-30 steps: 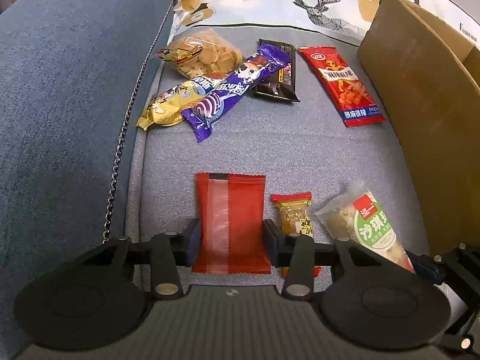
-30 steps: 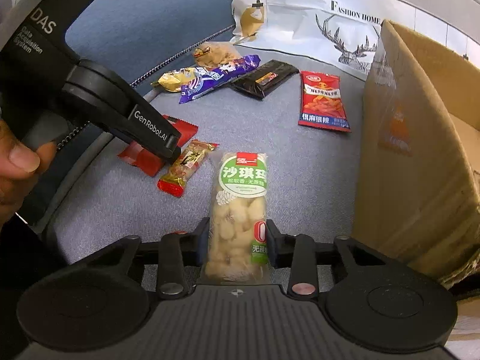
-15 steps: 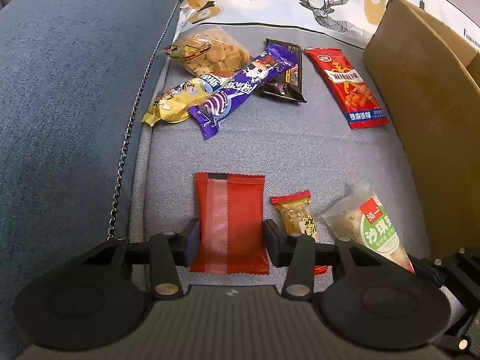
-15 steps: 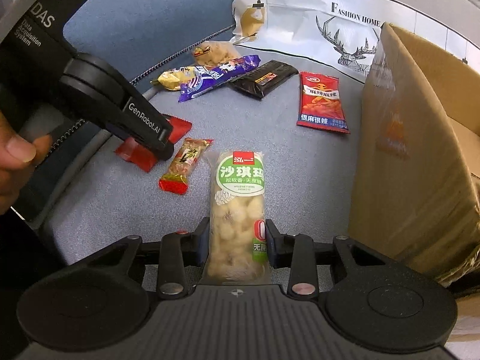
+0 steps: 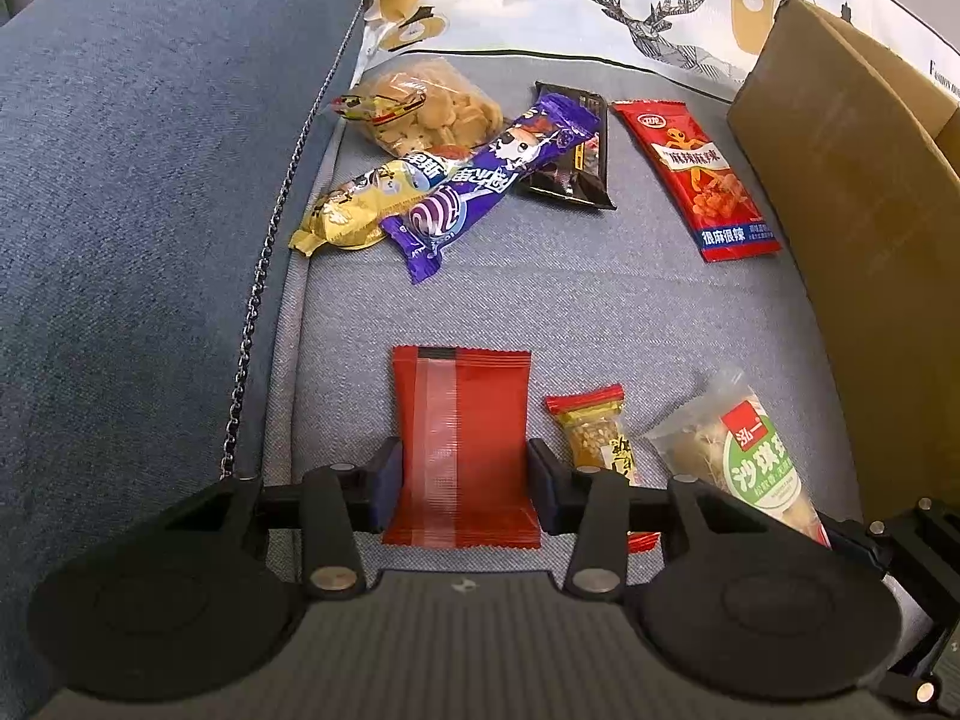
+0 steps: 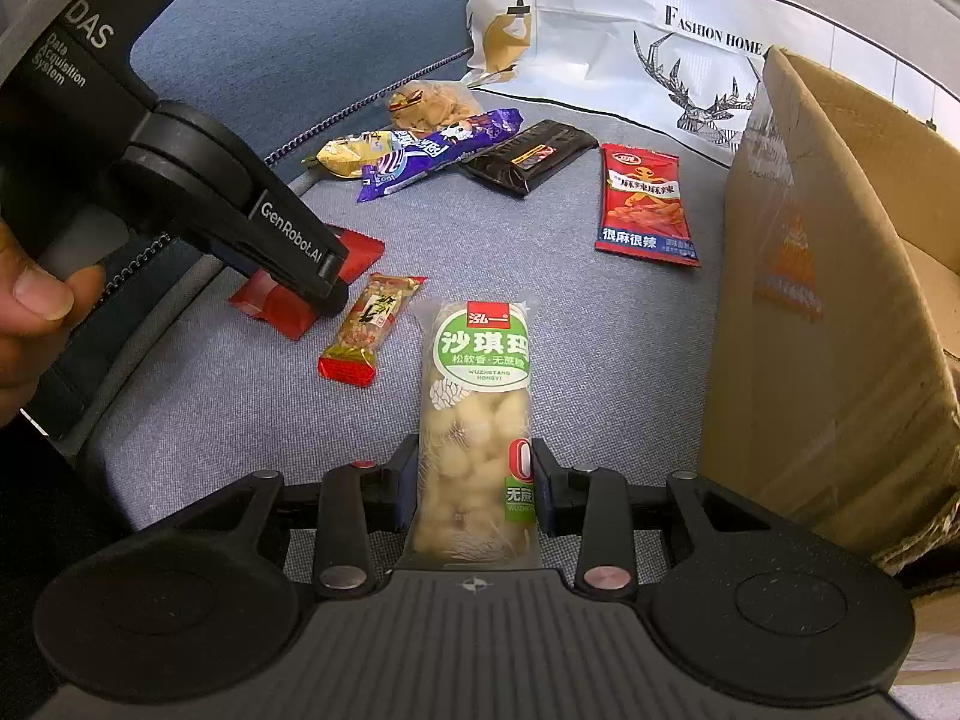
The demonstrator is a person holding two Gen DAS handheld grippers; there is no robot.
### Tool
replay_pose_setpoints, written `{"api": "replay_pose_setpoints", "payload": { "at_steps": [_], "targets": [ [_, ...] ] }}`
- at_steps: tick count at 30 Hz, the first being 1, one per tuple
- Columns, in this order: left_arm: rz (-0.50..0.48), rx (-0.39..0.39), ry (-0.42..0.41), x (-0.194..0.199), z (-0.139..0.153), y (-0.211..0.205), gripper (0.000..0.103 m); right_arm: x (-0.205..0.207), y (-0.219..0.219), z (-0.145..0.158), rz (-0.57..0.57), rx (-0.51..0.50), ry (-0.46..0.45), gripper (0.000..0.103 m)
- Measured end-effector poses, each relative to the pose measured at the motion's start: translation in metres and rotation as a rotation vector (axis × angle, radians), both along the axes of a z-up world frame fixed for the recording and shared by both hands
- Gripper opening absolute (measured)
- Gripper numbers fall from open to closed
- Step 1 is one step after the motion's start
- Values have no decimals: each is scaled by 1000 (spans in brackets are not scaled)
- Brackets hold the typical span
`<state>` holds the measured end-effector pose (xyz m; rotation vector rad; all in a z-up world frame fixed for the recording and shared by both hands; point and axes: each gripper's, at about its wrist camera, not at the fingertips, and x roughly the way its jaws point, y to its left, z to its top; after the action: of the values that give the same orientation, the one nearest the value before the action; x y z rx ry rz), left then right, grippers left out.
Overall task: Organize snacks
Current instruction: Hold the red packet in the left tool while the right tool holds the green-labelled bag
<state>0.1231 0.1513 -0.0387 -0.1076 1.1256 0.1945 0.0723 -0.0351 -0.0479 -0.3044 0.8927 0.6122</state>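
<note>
- The left tool (image 5: 461, 480) is clamping the flat, glossy red packet (image 5: 459, 444), its crimped edges lying on the woven grey sofa cushion (image 5: 600, 300).
- The right tool (image 6: 474, 489) is gripping the clear, lumpy green-labelled pastry pack (image 6: 477, 420) at its near end.
- A small candy bar (image 6: 369, 324) is lying between the 2 packs.
- A stiff cardboard box (image 6: 840, 300) is standing right.
- Farther off, crinkly wrappers are piling beside a red spicy-snack sachet (image 5: 699, 177).

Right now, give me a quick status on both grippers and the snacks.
Left gripper shut on red packet. Right gripper shut on green-label pastry pack. Both packs on sofa cushion. Cardboard box open at right, path clear.
</note>
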Motion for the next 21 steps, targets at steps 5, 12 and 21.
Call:
{"api": "replay_pose_setpoints", "payload": {
  "at_steps": [5, 12, 21],
  "targets": [
    [0, -1, 2, 0, 0, 1, 49, -1, -1, 0, 4, -3, -4, 38],
    [-4, 0, 10, 1, -2, 0, 51, 0, -1, -1, 5, -4, -1, 39],
    [-8, 4, 1, 0, -1, -1, 47, -1, -1, 0, 10, -6, -9, 38]
  ]
}}
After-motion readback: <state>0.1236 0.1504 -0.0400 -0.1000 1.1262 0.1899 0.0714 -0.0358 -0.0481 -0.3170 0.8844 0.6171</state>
